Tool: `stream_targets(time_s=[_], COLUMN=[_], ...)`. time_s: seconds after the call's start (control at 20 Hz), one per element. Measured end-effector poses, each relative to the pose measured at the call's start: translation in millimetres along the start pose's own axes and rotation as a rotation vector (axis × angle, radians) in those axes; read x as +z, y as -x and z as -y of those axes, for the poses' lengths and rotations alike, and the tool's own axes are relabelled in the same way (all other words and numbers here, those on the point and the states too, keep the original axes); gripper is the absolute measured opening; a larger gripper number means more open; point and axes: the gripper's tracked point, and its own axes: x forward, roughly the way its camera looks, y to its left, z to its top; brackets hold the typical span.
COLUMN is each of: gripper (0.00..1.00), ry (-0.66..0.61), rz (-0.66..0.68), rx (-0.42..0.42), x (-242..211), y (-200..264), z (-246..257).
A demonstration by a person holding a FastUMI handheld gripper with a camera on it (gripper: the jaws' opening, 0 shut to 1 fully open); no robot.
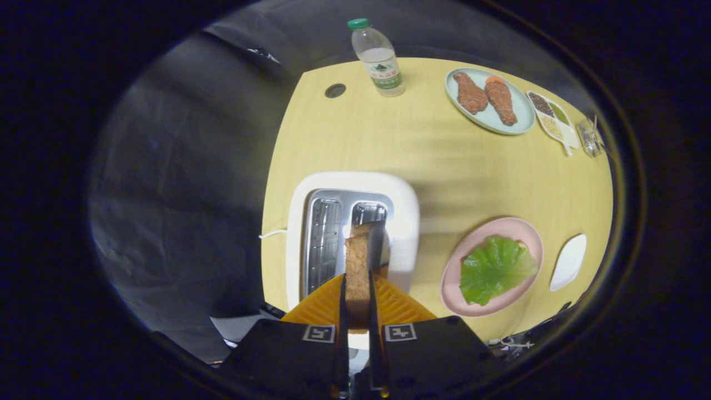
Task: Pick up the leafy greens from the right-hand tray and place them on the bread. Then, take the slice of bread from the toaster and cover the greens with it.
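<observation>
- While the gripper [357, 278] points down over the toaster [350, 233], its two fingers stand close together and press on both faces of a slice of bread [357, 266], held upright on edge between them.
- That slice stands above the toaster's right-hand slot, its far end by the slot's mouth; whether it touches the slot I cannot tell.
- The toaster is white with two metal-lined slots and sits on a pale wooden table [444, 166]; a white cord [273, 234] leaves its left side.
- Right of the toaster lies a pink plate [522, 228] with a green lettuce leaf [496, 269] spread flat on it. A pale edge that peeks out beyond the leaf may be the bottom slice of bread, though I cannot be sure.
- Just beyond the pink plate, on its right, lies a small white tray [569, 262].
- Well beyond the fingers, at the table's far side, stands a water bottle [379, 58] with a green cap.
- To the bottle's right sits a pale blue plate [522, 119] with two brown pieces of meat [485, 97], and beside it a white divided dish [555, 119] of grains or seeds.
- A round hole [335, 90] shows in the tabletop left of the bottle.
</observation>
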Motion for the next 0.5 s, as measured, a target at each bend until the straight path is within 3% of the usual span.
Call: stream_targets(time_s=[0.15,0.5], gripper=[0.11,0.11], ry=[0.002,0.008], rz=[0.003,0.026], rx=[0.017,0.136], x=[1.9,1.6], y=[7.4,47.9], z=[3.2,4.7])
